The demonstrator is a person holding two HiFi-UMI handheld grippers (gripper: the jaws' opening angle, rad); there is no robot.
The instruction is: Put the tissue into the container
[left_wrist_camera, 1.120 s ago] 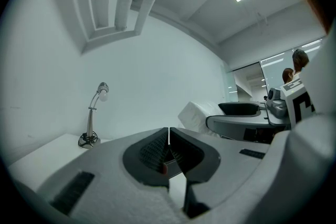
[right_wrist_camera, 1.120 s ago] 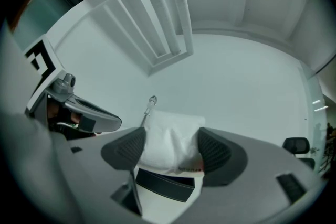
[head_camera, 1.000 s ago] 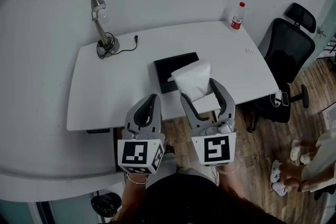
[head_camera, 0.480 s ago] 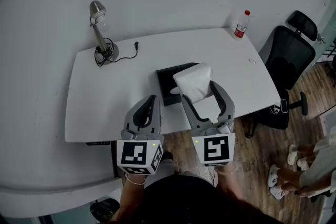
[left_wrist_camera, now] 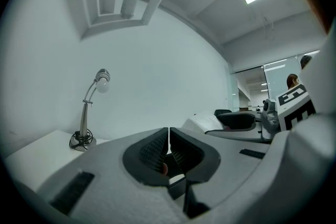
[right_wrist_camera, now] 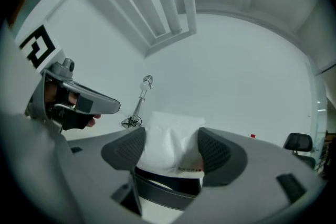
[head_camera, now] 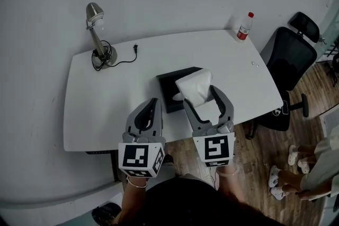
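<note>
Head view is showing the worktop carrying the black container near centre. The tissue is hovering over the container's 3 o'clock side, apparently not yet inside. The right tongs are gripping it with jaws part-spread, while the left tongs are idling at 7 o'clock, closed and empty.

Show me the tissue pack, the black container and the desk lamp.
tissue pack [head_camera: 194,85], head view, middle of its white top.
black container [head_camera: 167,90], head view, bare left part.
desk lamp [head_camera: 103,54], head view, its round base.
</note>
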